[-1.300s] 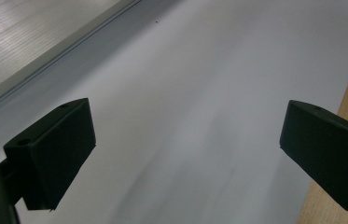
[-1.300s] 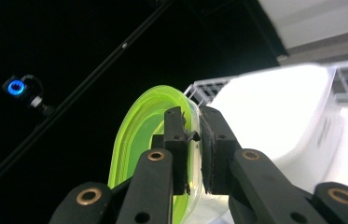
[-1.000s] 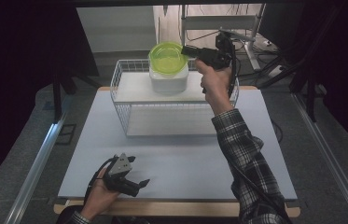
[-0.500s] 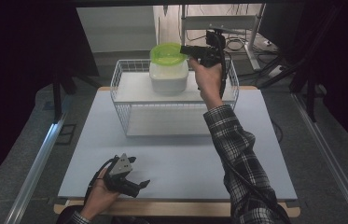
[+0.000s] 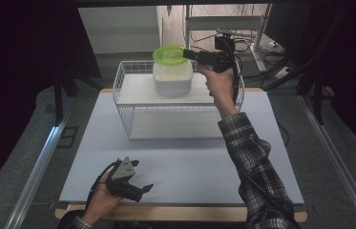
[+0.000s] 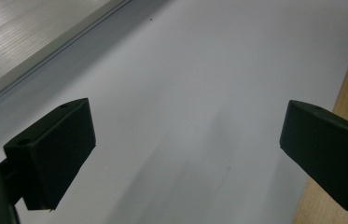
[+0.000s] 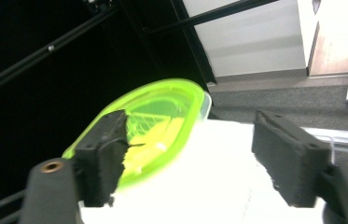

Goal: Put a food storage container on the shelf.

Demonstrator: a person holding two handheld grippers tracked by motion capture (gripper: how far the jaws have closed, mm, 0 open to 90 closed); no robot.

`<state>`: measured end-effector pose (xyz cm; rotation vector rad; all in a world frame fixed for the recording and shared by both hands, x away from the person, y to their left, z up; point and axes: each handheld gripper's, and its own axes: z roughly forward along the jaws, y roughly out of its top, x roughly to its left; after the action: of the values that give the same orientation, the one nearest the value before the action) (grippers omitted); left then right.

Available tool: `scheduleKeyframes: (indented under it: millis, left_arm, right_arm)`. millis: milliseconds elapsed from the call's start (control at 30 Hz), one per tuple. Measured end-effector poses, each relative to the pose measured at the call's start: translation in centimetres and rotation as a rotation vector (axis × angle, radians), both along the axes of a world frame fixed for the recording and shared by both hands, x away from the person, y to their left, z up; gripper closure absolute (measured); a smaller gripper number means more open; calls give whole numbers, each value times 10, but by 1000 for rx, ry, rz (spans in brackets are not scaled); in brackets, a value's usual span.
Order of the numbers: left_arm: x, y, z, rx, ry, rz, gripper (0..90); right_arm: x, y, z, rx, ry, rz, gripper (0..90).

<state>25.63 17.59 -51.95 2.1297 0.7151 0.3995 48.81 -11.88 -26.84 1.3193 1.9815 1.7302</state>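
The right gripper [image 5: 191, 54], jaws just opened wide, is releasing the rigid, light-looking green-lidded translucent plastic container [image 5: 172, 72] standing on the white wire rack [image 5: 130, 117]; its lid rim is offering the best hold.

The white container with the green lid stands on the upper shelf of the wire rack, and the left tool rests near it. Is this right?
Not quite. The container is on the wire rack, but the tool near it is the right tool. The high view shows the left tool at the table's near edge.
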Motion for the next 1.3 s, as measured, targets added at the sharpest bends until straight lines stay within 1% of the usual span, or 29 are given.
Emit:
scheduleKeyframes:
  millis: [167,267,300,400,667,867,1067,1133,1300]
  left_arm:
    - [0,0,0,-3,0,5,31]
    - [1,0,-1,-6,2,9,31]
    - [1,0,-1,-10,2,10,31]
    - [1,1,0,-15,5,14,31]
    - [2,1,0,-13,9,16,31]
    - [2,1,0,-9,8,16,31]
    - [2,1,-1,-13,12,18,31]
    - [2,1,-1,-11,13,17,30]
    - [2,0,-1,-8,13,17,30]
  right_arm:
    - [-16,-11,-12,-35,-27,48,163]
    - [-27,-16,-21,-79,-55,66,136]
    - [-31,-18,-24,-91,-56,72,130]
    - [-41,-21,-33,-115,-72,95,115]
    - [-67,-24,-55,-164,-79,162,95]
    - [-87,-24,-72,-212,-98,198,82]
    - [-101,-28,-93,-249,-93,224,71]
    - [-105,-30,-99,-256,-83,233,63]
    - [-114,-36,-113,-249,-69,242,55]
